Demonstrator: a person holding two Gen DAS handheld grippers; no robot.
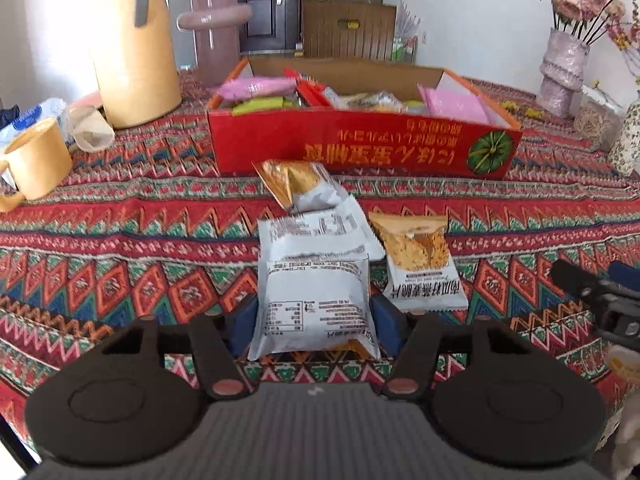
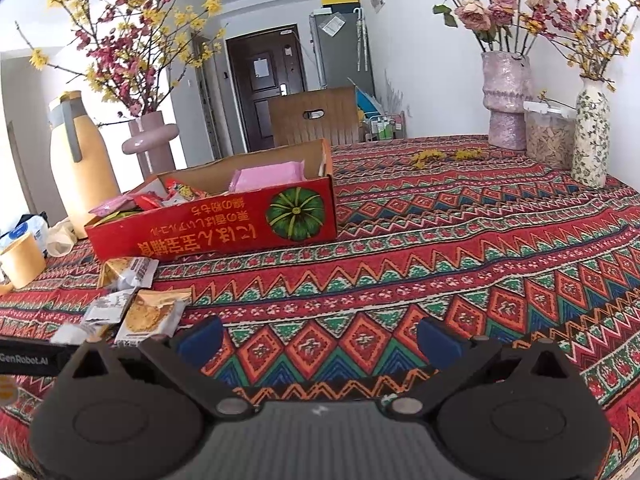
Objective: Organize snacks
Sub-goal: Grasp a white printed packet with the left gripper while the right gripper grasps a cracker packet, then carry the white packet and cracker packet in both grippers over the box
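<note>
My left gripper is shut on a white snack packet, its blue pads pressing both sides, just above the patterned tablecloth. Beyond it lie another white packet, a gold-and-white packet and an orange cracker packet. The red cardboard box with several snacks inside stands behind them. My right gripper is open and empty over bare cloth, right of the packets and in front of the red box.
A tan thermos jug, a tan mug and a tissue pack stand at the left. Pink vases with flowers, a floral vase and a clear jar stand at the far right. The right gripper shows at the right edge.
</note>
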